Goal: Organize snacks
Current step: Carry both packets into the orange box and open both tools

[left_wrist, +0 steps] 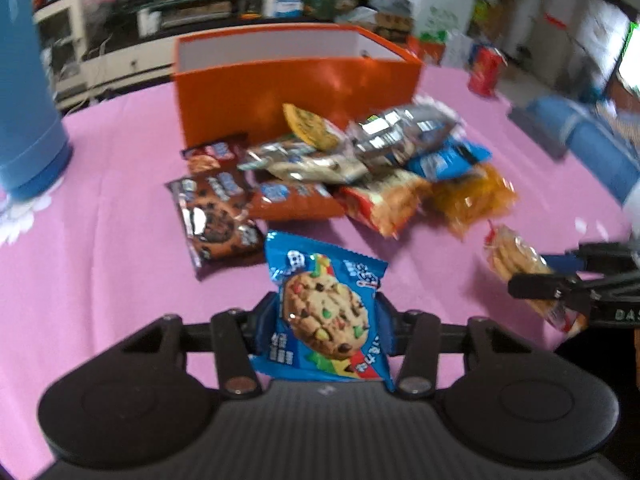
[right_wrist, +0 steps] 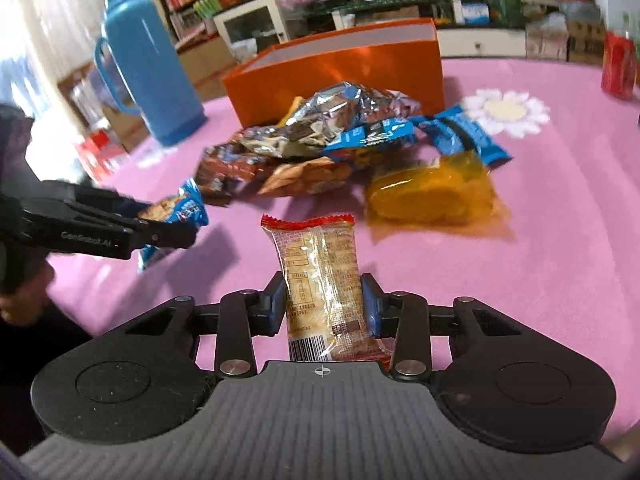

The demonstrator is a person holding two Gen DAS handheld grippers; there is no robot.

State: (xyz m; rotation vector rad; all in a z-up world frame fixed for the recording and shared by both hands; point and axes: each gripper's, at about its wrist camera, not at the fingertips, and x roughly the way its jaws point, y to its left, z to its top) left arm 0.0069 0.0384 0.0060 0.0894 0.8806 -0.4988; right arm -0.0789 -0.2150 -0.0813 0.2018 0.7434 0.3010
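Note:
My left gripper (left_wrist: 326, 316) is shut on a blue cookie packet (left_wrist: 326, 308) with a candy-chip cookie printed on it, held above the pink tablecloth. My right gripper (right_wrist: 324, 304) is shut on a clear cracker packet (right_wrist: 322, 280) with a red crimped top. In the left wrist view the right gripper (left_wrist: 532, 284) shows at the right edge with the cracker packet (left_wrist: 516, 256); in the right wrist view the left gripper (right_wrist: 176, 228) shows at the left with the blue packet (right_wrist: 184, 204). A snack pile (left_wrist: 340, 168) lies before an open orange box (left_wrist: 296, 84).
A blue thermos (right_wrist: 140, 64) stands at the back left of the table (right_wrist: 540, 260). A red can (right_wrist: 618, 64) is at the far right. An orange translucent packet (right_wrist: 432, 196) lies nearest the right gripper. Cluttered shelves fill the background.

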